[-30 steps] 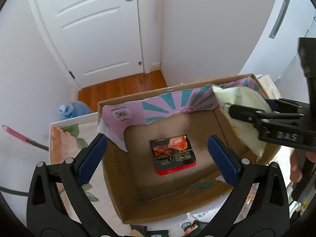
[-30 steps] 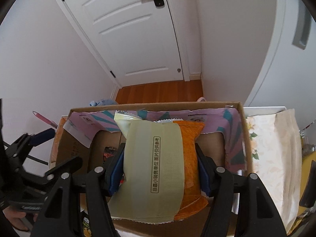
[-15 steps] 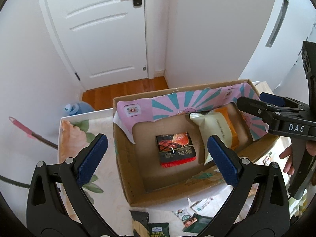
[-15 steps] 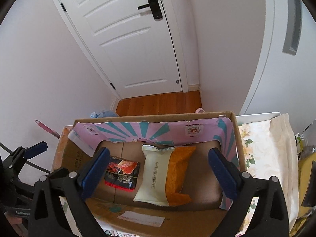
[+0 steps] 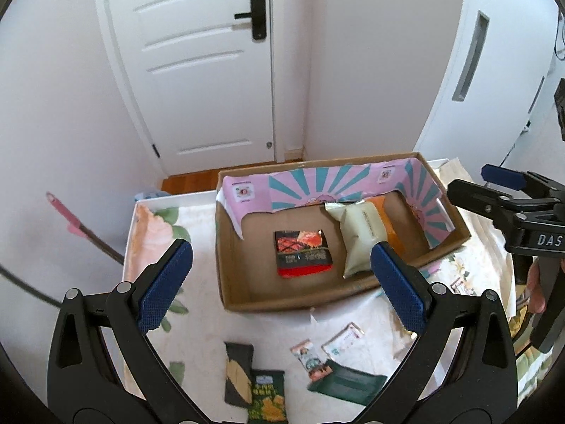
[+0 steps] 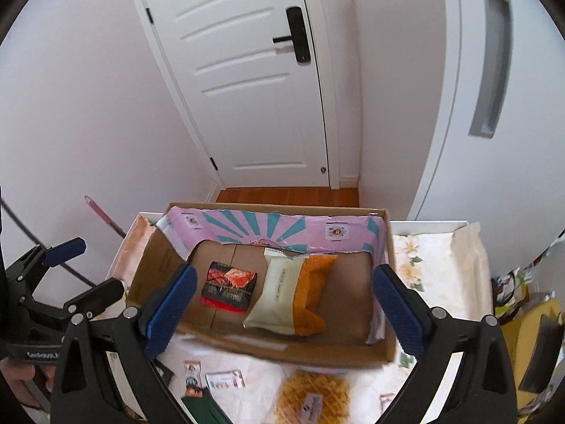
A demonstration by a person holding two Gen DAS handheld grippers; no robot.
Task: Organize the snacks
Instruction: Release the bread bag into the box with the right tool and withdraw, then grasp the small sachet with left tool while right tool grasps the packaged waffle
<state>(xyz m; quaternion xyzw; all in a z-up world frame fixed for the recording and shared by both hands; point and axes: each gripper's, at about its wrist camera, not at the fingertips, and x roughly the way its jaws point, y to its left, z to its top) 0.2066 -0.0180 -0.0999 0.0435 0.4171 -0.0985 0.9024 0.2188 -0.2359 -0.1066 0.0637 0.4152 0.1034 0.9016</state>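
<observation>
Left tool [image 5: 282, 275]: jaws spread wide, nothing between the blue pads, held above the near edge of the cardboard box [image 5: 240, 293]. Right tool [image 6: 282, 304]: jaws likewise wide apart and empty, hanging over the box's near wall; also seen side-on at right edge of left view [image 5: 501, 190].

Inside box, flat on the floor: dark packet with red edge [image 5: 303, 252] left of centre; cream packet [image 5: 360, 238] just beside it to the right, overlapping an orange packet [image 6: 312, 293] underneath. Cream and dark packets apart, not touching. Pink-and-teal printed liner [image 5: 317, 185] along far and side walls.

On counter with floral cloth [image 5: 197, 346], in front of box: dark packet with leaf print [image 5: 238, 372], green chip bag [image 5: 266, 401] touching it, small sachet [image 5: 307, 353], white sachet [image 5: 342, 341], dark green flat pack [image 5: 348, 383]. Right view adds a yellow waffle-pattern pack [image 6: 310, 401] near the box front; blurred.

Beyond: white door [image 6: 254, 81], wood floor strip [image 6: 287, 194], pink-handled stick [image 5: 76, 226] leaning at left.
</observation>
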